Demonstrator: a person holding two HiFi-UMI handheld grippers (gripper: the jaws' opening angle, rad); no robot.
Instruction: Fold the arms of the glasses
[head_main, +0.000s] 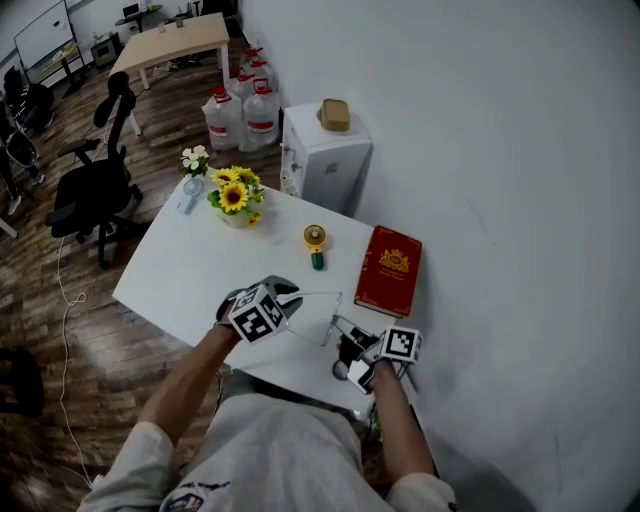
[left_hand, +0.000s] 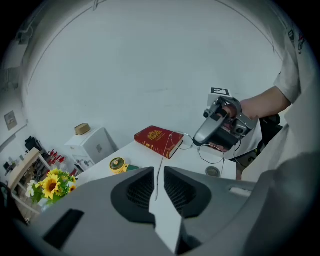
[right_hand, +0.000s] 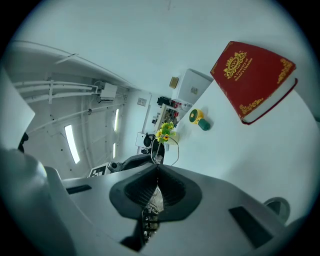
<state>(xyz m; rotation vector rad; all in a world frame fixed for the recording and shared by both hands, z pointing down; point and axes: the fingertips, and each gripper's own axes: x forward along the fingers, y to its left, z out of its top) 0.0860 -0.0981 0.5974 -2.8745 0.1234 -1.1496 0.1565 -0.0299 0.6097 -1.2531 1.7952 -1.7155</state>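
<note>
The thin wire-rimmed glasses (head_main: 318, 316) hang above the white table (head_main: 190, 270) near its front edge, between my two grippers. My right gripper (head_main: 352, 346) is shut on the front frame; in the right gripper view a wire rim (right_hand: 173, 149) rises out of its closed jaws (right_hand: 157, 172). My left gripper (head_main: 290, 300) stands at the other end. In the left gripper view one unfolded arm (left_hand: 161, 165) runs between the left gripper's (left_hand: 159, 181) jaws with a gap left beside it. The pads do not press it. The lenses (left_hand: 212, 153) show beyond, under the right gripper (left_hand: 202, 139).
A red book (head_main: 390, 270) lies at the table's right side. A yellow and green hand fan (head_main: 315, 240) and a sunflower pot (head_main: 235, 195) stand farther back. A small round disc (left_hand: 213, 171) lies near the front edge. A white cabinet (head_main: 325, 155) stands behind the table.
</note>
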